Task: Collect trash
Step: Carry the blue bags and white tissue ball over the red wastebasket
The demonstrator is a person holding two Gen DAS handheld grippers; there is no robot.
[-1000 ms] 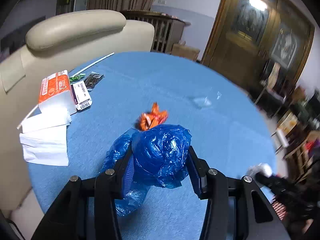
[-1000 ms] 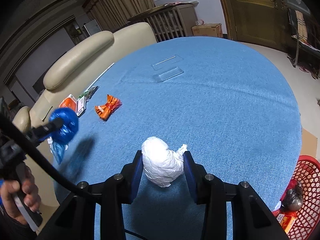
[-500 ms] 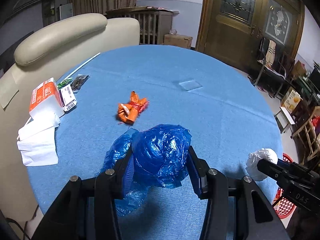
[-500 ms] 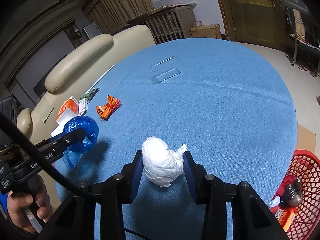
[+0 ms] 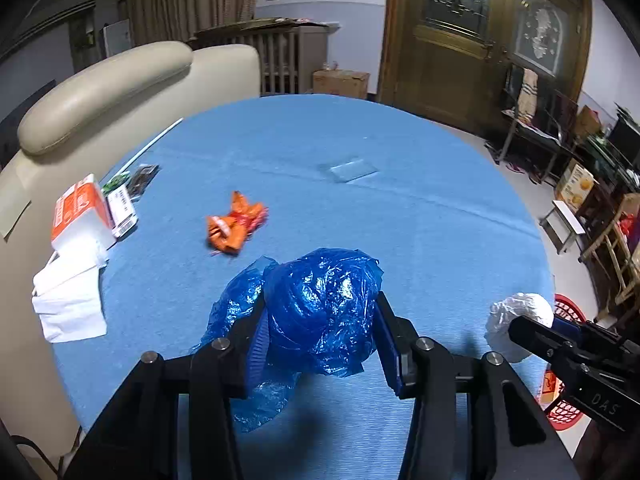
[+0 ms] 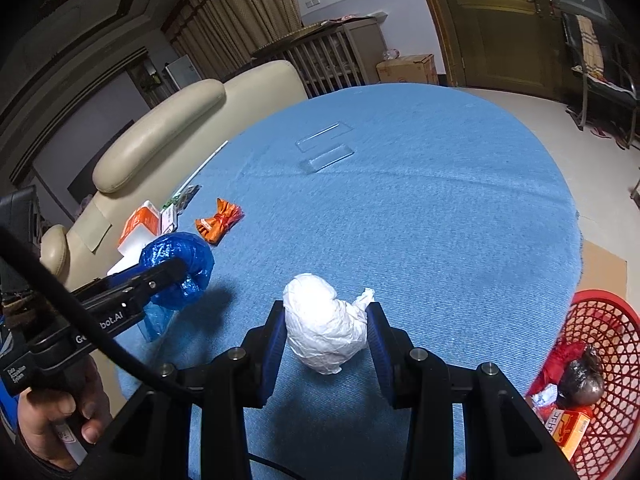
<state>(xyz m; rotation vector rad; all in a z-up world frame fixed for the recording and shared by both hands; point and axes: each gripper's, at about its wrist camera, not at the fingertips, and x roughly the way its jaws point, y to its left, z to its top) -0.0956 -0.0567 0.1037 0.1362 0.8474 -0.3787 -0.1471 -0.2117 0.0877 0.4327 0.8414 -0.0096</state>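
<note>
My left gripper (image 5: 320, 334) is shut on a crumpled blue plastic bag (image 5: 316, 308) and holds it above the blue table (image 5: 400, 220); the bag also shows in the right wrist view (image 6: 176, 268). My right gripper (image 6: 326, 340) is shut on a crumpled white plastic bag (image 6: 324, 332), which also shows at the right of the left wrist view (image 5: 516, 316). An orange wrapper (image 5: 234, 226) lies on the table ahead; it also shows in the right wrist view (image 6: 218, 224). A red mesh basket (image 6: 592, 372) with trash in it stands on the floor at the right.
An orange-and-white box (image 5: 80, 216), white tissues (image 5: 68, 296), small packets (image 5: 132, 188) and a white straw (image 5: 140, 152) lie at the table's left edge. Clear plastic pieces (image 6: 326, 148) lie further out. A beige sofa (image 5: 104, 84) stands behind the table.
Both grippers have pulled back and turned right, holding their bags. The red basket has come further into the right wrist view. The orange wrapper now lies further left in the left view.
</note>
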